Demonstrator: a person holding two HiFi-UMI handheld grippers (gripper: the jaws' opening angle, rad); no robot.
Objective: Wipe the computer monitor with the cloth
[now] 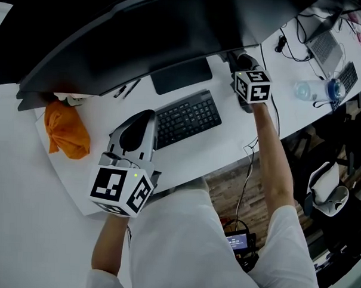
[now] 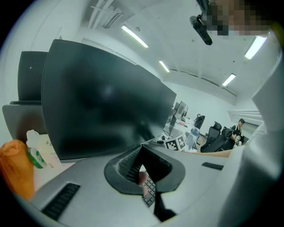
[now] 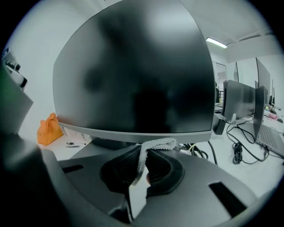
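Left gripper (image 2: pixel 143 148) hung low over the white desk (image 1: pixel 228 142) while the right gripper (image 3: pixel 144 153) held the cloth (image 3: pixel 157 143) up by the computer monitor (image 1: pixel 143 37).

The left gripper's jaws were drawn together on nothing (the black keyboard (image 1: pixel 187 118) showed through the gap behind their tips). It sat just left of that keyboard, with an orange bundle (image 1: pixel 66 132) further left. The right gripper's jaws were clamped on the white, textured cloth, whose free end curled out above them, just under the monitor's lower edge. Whether the cloth touched the monitor could not be told. The monitor stood at the back of the desk, its screen dark, above the keyboard. A clear water bottle (image 1: pixel 314 89) lay well off to the right.
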